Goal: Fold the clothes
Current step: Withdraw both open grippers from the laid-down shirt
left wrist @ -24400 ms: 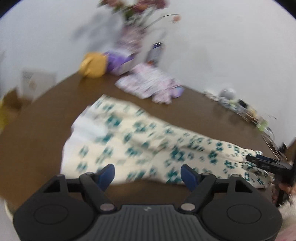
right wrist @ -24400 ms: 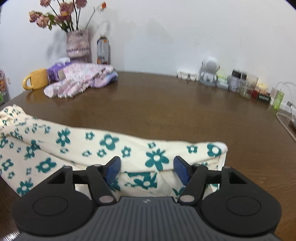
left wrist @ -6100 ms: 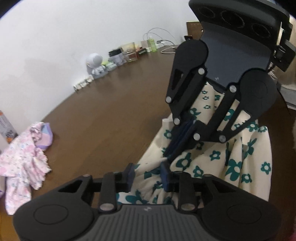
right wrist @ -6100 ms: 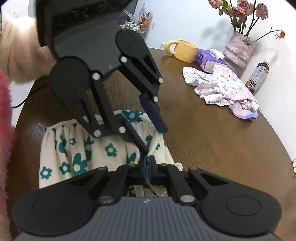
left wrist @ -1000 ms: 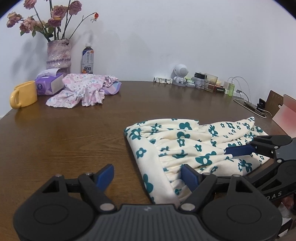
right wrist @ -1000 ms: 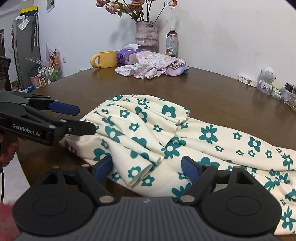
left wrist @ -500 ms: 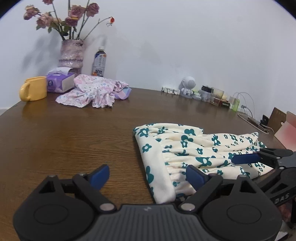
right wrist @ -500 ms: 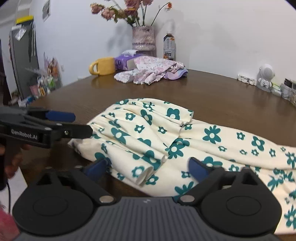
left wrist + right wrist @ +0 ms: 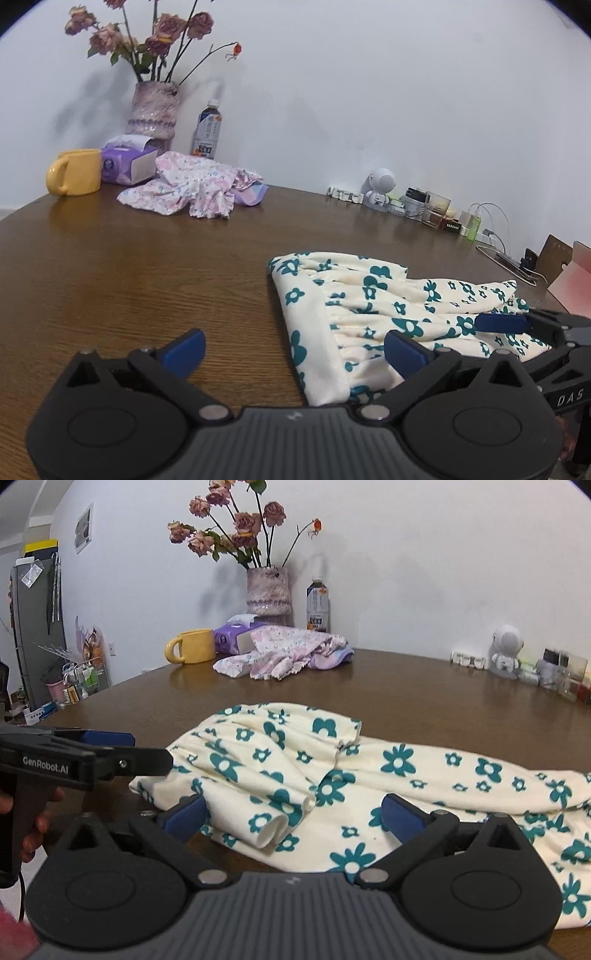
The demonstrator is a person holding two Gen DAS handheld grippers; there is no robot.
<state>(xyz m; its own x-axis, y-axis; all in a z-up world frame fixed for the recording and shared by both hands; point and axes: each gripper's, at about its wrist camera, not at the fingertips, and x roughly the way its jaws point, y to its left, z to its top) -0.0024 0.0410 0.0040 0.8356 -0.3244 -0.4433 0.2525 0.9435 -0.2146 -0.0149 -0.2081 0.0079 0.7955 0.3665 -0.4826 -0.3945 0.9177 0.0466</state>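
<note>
Left tongs [image 9: 293,349] and right tongs [image 9: 293,814] both spread wide, holding nothing, hovering at the desk's [image 9: 110,266] 6 o'clock edge. Cream floral garment [image 9: 332,775] lies partly folded just ahead, one end doubled over, the rest trailing to 3 o'clock. Risk: loose top layer slips or bunches if pinched unevenly. Pink clothes [image 9: 284,655] sit crumpled at 12 o'clock.
</note>
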